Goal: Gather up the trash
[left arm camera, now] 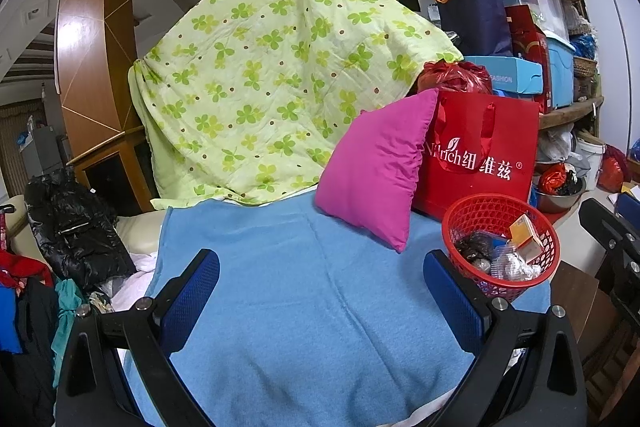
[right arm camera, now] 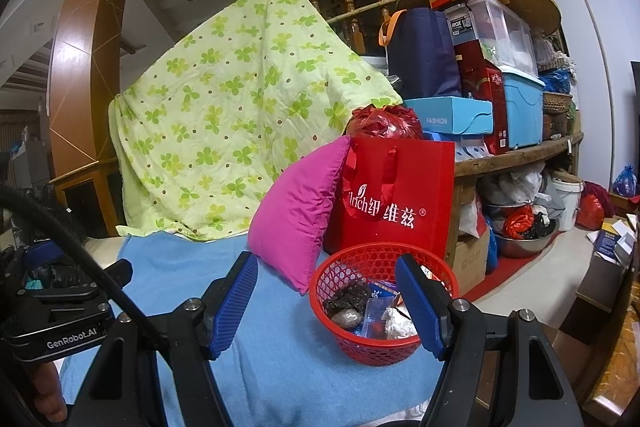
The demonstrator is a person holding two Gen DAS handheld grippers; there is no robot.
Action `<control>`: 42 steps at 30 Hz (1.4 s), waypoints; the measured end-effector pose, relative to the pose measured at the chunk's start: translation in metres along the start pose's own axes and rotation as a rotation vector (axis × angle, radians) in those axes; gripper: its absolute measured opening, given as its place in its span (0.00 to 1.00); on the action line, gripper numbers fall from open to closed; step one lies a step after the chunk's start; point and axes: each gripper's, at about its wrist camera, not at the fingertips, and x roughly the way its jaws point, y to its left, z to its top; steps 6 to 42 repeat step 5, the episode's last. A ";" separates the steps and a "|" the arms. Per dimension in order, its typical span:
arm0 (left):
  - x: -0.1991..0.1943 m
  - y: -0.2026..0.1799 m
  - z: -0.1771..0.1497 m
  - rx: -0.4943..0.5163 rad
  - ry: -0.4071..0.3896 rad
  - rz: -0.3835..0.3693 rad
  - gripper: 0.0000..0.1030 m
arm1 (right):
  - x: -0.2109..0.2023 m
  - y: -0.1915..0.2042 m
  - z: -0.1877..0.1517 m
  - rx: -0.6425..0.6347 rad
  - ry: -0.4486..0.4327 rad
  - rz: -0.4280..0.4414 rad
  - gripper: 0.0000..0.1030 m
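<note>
Beyond the right hand-held gripper [right arm camera: 326, 303], wide and empty, sits the trash-filled basket [right arm camera: 336, 273].

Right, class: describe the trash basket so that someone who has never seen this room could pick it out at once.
Find the blue blanket spread in the foreground. At its right end stand a pink pillow and a tall red paper bag with white lettering. Just in front of that bag sits the basket: small, round, red plastic lattice, the only open-mesh container there, holding wrappers and small boxes.
</note>
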 end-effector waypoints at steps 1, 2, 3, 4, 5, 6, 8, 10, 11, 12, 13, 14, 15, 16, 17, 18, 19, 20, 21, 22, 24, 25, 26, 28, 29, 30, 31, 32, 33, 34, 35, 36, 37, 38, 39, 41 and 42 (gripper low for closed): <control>0.000 0.001 -0.001 -0.003 -0.007 0.000 0.99 | 0.001 0.002 0.001 0.001 0.002 0.001 0.72; 0.000 0.005 0.002 -0.012 -0.014 0.005 0.99 | 0.001 0.002 0.001 0.001 0.003 0.003 0.72; 0.001 0.010 0.002 -0.030 -0.018 0.008 0.99 | 0.005 0.005 0.002 0.000 0.008 0.009 0.72; 0.004 0.019 0.003 -0.064 -0.015 0.001 0.99 | 0.009 0.008 0.003 -0.002 0.013 0.016 0.72; 0.008 0.028 0.003 -0.093 -0.008 -0.007 0.99 | 0.016 0.014 0.002 -0.006 0.023 0.029 0.72; 0.008 0.028 0.003 -0.093 -0.008 -0.007 0.99 | 0.016 0.014 0.002 -0.006 0.023 0.029 0.72; 0.008 0.028 0.003 -0.093 -0.008 -0.007 0.99 | 0.016 0.014 0.002 -0.006 0.023 0.029 0.72; 0.008 0.028 0.003 -0.093 -0.008 -0.007 0.99 | 0.016 0.014 0.002 -0.006 0.023 0.029 0.72; 0.008 0.028 0.003 -0.093 -0.008 -0.007 0.99 | 0.016 0.014 0.002 -0.006 0.023 0.029 0.72; 0.008 0.028 0.003 -0.093 -0.008 -0.007 0.99 | 0.016 0.014 0.002 -0.006 0.023 0.029 0.72; 0.008 0.028 0.003 -0.093 -0.008 -0.007 0.99 | 0.016 0.014 0.002 -0.006 0.023 0.029 0.72; 0.008 0.028 0.003 -0.093 -0.008 -0.007 0.99 | 0.016 0.014 0.002 -0.006 0.023 0.029 0.72; 0.008 0.028 0.003 -0.093 -0.008 -0.007 0.99 | 0.016 0.014 0.002 -0.006 0.023 0.029 0.72; 0.008 0.028 0.003 -0.093 -0.008 -0.007 0.99 | 0.016 0.014 0.002 -0.006 0.023 0.029 0.72; 0.008 0.028 0.003 -0.093 -0.008 -0.007 0.99 | 0.016 0.014 0.002 -0.006 0.023 0.029 0.72; 0.008 0.028 0.003 -0.093 -0.008 -0.007 0.99 | 0.016 0.014 0.002 -0.006 0.023 0.029 0.72; 0.008 0.028 0.003 -0.093 -0.008 -0.007 0.99 | 0.016 0.014 0.002 -0.006 0.023 0.029 0.72; 0.008 0.028 0.003 -0.093 -0.008 -0.007 0.99 | 0.016 0.014 0.002 -0.006 0.023 0.029 0.72; 0.008 0.028 0.003 -0.093 -0.008 -0.007 0.99 | 0.016 0.014 0.002 -0.006 0.023 0.029 0.72; 0.008 0.028 0.003 -0.093 -0.008 -0.007 0.99 | 0.016 0.014 0.002 -0.006 0.023 0.029 0.72; 0.008 0.028 0.003 -0.093 -0.008 -0.007 0.99 | 0.016 0.014 0.002 -0.006 0.023 0.029 0.72; 0.008 0.028 0.003 -0.093 -0.008 -0.007 0.99 | 0.016 0.014 0.002 -0.006 0.023 0.029 0.72; 0.008 0.028 0.003 -0.093 -0.008 -0.007 0.99 | 0.016 0.014 0.002 -0.006 0.023 0.029 0.72; 0.008 0.028 0.003 -0.093 -0.008 -0.007 0.99 | 0.016 0.014 0.002 -0.006 0.023 0.029 0.72; 0.008 0.028 0.003 -0.093 -0.008 -0.007 0.99 | 0.016 0.014 0.002 -0.006 0.023 0.029 0.72; 0.008 0.028 0.003 -0.093 -0.008 -0.007 0.99 | 0.016 0.014 0.002 -0.006 0.023 0.029 0.72; 0.008 0.028 0.003 -0.093 -0.008 -0.007 0.99 | 0.016 0.014 0.002 -0.006 0.023 0.029 0.72; 0.008 0.028 0.003 -0.093 -0.008 -0.007 0.99 | 0.016 0.014 0.002 -0.006 0.023 0.029 0.72; 0.008 0.028 0.003 -0.093 -0.008 -0.007 0.99 | 0.016 0.014 0.002 -0.006 0.023 0.029 0.72; 0.008 0.028 0.003 -0.093 -0.008 -0.007 0.99 | 0.016 0.014 0.002 -0.006 0.023 0.029 0.72; 0.008 0.028 0.003 -0.093 -0.008 -0.007 0.99 | 0.016 0.014 0.002 -0.006 0.023 0.029 0.72; 0.008 0.028 0.003 -0.093 -0.008 -0.007 0.99 | 0.016 0.014 0.002 -0.006 0.023 0.029 0.72; 0.008 0.028 0.003 -0.093 -0.008 -0.007 0.99 | 0.016 0.014 0.002 -0.006 0.023 0.029 0.72; 0.008 0.028 0.003 -0.093 -0.008 -0.007 0.99 | 0.016 0.014 0.002 -0.006 0.023 0.029 0.72; 0.008 0.028 0.003 -0.093 -0.008 -0.007 0.99 | 0.016 0.014 0.002 -0.006 0.023 0.029 0.72; 0.008 0.028 0.003 -0.093 -0.008 -0.007 0.99 | 0.016 0.014 0.002 -0.006 0.023 0.029 0.72; 0.008 0.028 0.003 -0.093 -0.008 -0.007 0.99 | 0.016 0.014 0.002 -0.006 0.023 0.029 0.72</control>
